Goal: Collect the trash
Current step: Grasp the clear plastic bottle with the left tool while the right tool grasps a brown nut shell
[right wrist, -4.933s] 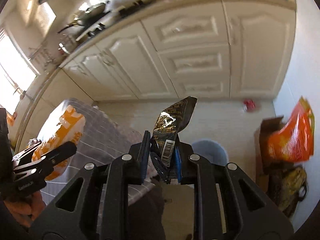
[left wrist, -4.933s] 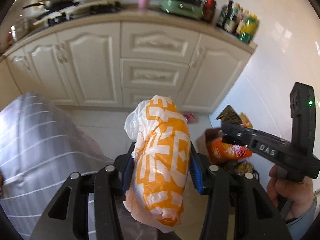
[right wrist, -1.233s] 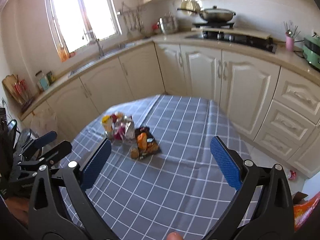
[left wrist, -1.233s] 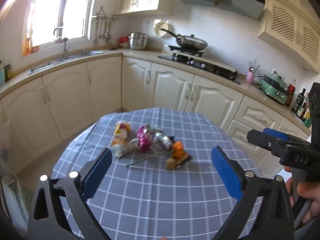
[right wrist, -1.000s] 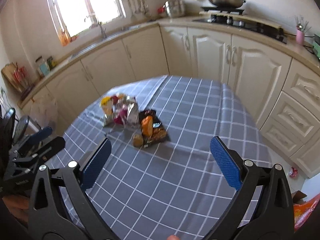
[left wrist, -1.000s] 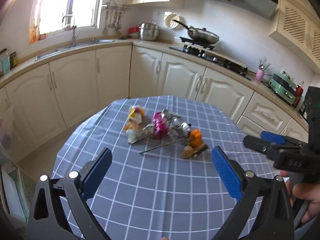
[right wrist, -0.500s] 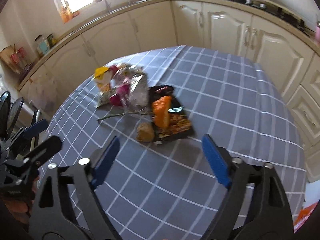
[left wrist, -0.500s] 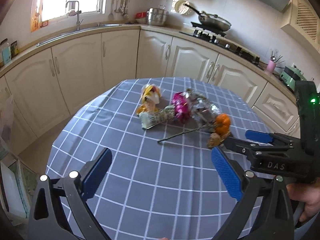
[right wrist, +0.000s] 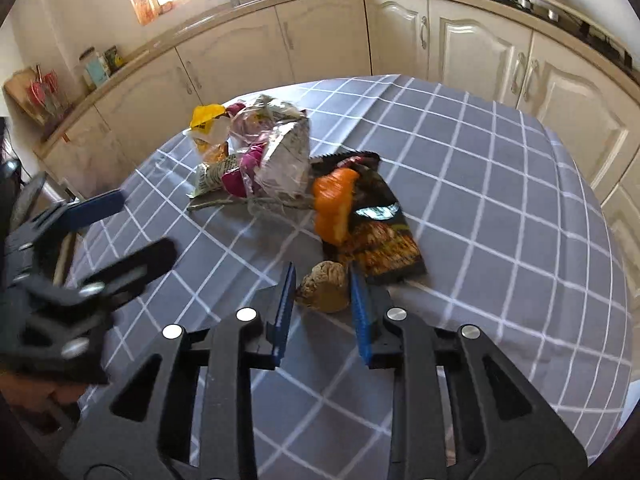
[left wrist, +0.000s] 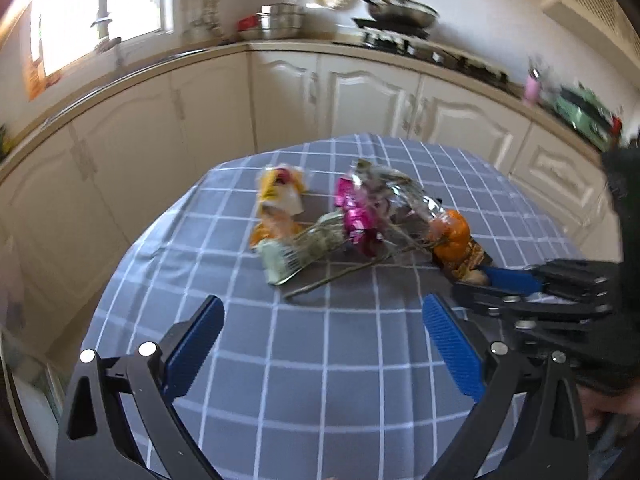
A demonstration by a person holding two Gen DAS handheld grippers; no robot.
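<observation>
A heap of trash lies on the grey checked tablecloth (left wrist: 320, 380): a yellow wrapper (left wrist: 280, 196), a pink and silver wrapper (left wrist: 360, 216), an orange piece (right wrist: 334, 204) on a dark snack bag (right wrist: 380, 236), and a brown crumpled lump (right wrist: 324, 292). My right gripper (right wrist: 322, 308) is closing, its blue pads touching both sides of the brown lump at the heap's near edge. My left gripper (left wrist: 320, 340) hovers wide open over bare cloth, short of the heap, with nothing between its fingers.
A thin dry stem (left wrist: 332, 276) and a green-white wrapper (left wrist: 296, 248) lie at the front of the heap. Cream kitchen cabinets (right wrist: 400, 32) curve behind the round table. The cloth's edge drops off at the far side and at the right (right wrist: 592, 184).
Both grippers have come down and closer to the heap. The right gripper's jaws went from wide open to narrow around the brown lump. The left jaws stayed wide.
</observation>
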